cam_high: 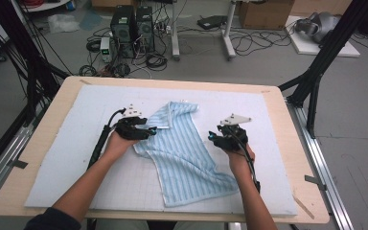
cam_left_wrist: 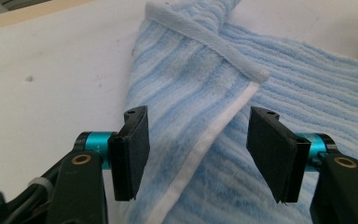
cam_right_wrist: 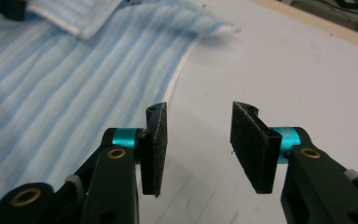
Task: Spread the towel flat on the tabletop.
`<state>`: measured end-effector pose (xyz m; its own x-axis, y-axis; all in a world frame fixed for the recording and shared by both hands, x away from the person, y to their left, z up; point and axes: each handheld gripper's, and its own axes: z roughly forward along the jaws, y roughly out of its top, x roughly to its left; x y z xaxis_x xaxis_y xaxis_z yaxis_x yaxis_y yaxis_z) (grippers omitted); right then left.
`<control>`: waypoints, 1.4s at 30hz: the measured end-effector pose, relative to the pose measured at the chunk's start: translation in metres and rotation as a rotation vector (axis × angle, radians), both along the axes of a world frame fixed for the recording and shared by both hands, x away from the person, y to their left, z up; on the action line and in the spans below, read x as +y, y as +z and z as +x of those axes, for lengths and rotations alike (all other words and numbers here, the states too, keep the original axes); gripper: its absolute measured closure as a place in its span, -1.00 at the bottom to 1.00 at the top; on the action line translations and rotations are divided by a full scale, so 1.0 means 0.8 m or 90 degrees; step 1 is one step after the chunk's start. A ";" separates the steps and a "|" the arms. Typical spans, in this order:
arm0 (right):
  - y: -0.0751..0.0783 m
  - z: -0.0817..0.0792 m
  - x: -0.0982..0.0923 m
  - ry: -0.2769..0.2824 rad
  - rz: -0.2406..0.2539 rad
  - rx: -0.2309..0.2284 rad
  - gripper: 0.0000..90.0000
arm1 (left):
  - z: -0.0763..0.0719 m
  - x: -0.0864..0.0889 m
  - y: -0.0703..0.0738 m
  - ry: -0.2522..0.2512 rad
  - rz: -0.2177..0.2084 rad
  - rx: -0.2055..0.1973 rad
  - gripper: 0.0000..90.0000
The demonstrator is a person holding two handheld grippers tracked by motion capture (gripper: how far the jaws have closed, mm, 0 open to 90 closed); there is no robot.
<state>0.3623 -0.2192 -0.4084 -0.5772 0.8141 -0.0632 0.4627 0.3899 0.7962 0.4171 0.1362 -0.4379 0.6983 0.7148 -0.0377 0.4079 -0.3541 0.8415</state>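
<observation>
A light blue striped towel (cam_high: 184,153) lies crumpled on the white mat, its upper left part folded over. My left gripper (cam_high: 152,129) sits at the towel's left side, open; its jaws straddle the towel's white hem (cam_left_wrist: 200,149) without pressing on it. My right gripper (cam_high: 211,137) hovers open just off the towel's right edge. In the right gripper view the pads (cam_right_wrist: 154,144) stand apart over bare mat, with the towel (cam_right_wrist: 65,93) to their left and nothing between them.
The white gridded mat (cam_high: 76,143) covers a wooden table (cam_high: 38,143). Black frame posts (cam_high: 316,81) stand at both sides. Computers (cam_high: 132,28) and cables lie on the floor beyond the far edge.
</observation>
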 end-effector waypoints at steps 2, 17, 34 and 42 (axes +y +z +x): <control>-0.010 -0.014 -0.006 0.000 0.011 0.002 0.23 | 0.005 -0.009 -0.001 -0.004 0.013 0.002 -0.12; -0.028 -0.029 -0.017 0.010 0.032 0.015 0.17 | 0.024 -0.002 -0.002 0.021 -0.061 0.013 0.84; -0.043 -0.024 0.014 0.060 0.018 0.047 0.17 | 0.050 0.095 -0.005 0.239 -0.110 0.029 0.50; -0.051 -0.019 0.022 0.064 0.009 0.063 0.19 | 0.026 0.090 -0.009 0.210 -0.090 0.060 0.01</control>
